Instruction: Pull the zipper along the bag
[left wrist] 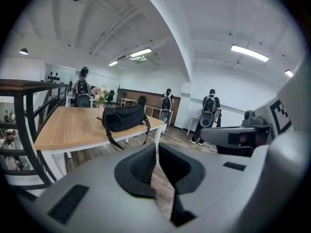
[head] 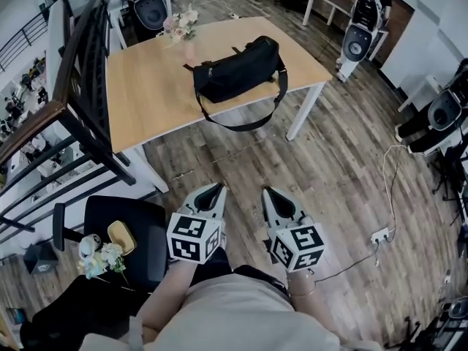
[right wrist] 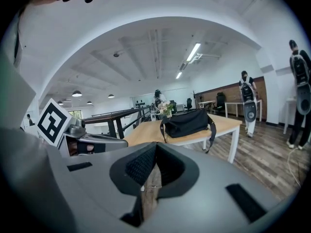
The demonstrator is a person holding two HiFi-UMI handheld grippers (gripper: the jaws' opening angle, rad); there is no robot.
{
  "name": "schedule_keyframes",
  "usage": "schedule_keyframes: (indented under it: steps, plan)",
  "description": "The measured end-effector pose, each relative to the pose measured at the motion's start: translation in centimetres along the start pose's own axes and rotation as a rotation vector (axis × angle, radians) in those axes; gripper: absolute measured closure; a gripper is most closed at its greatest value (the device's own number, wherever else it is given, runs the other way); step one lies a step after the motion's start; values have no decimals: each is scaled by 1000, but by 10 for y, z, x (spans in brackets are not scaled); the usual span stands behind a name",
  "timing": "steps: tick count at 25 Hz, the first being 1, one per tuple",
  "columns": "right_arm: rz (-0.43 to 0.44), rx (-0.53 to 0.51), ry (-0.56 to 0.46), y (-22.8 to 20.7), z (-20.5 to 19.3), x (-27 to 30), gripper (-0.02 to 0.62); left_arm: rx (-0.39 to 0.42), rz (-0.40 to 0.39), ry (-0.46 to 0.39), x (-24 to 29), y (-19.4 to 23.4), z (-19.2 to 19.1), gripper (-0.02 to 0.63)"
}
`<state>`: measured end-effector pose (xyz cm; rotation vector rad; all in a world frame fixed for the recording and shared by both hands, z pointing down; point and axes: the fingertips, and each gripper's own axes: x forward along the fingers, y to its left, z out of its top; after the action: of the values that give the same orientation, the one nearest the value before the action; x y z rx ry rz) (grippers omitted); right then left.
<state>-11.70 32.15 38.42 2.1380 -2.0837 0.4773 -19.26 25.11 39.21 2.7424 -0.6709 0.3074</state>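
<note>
The task itself has not begun: this is the approach, with the person standing on the wooden floor well apart from the table [head: 146,93] where the bag [head: 235,72] lies. The black bag sits on the tabletop towards the right-hand corner, next to a small bunch of flowers [head: 179,25], and its long strap [head: 241,126] hangs in a loop over the near edge of the table. From here the zipper is too small to make out, so I cannot tell which end the pull is at or whether the bag is done up. The left gripper [head: 217,188] and the right gripper [head: 268,194] are held side by side low in front of the body, both pointing towards the table. In each gripper view the two dark pads meet at their tips with nothing between them, only floor showing behind, so both are closed and empty. The next move, as I judge it, calls for walking up to the table and bringing both grippers over the top of the bag. The zipper pull must then be found and one set of jaws parted to pinch it. The other gripper will likely need to hold the fabric near the pull, so the soft bag does not slide or bunch.
</note>
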Motion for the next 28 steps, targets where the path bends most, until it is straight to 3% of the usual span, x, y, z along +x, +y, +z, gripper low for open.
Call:
schedule_keyframes:
  steps: [15, 28]
  plan:
    - [-35, -18, 7, -51, 78, 171, 597, 9, -57, 8, 129, 121, 85, 575]
    - [21, 6, 76, -79, 77, 262, 597, -61, -27, 66, 190, 173, 80, 575]
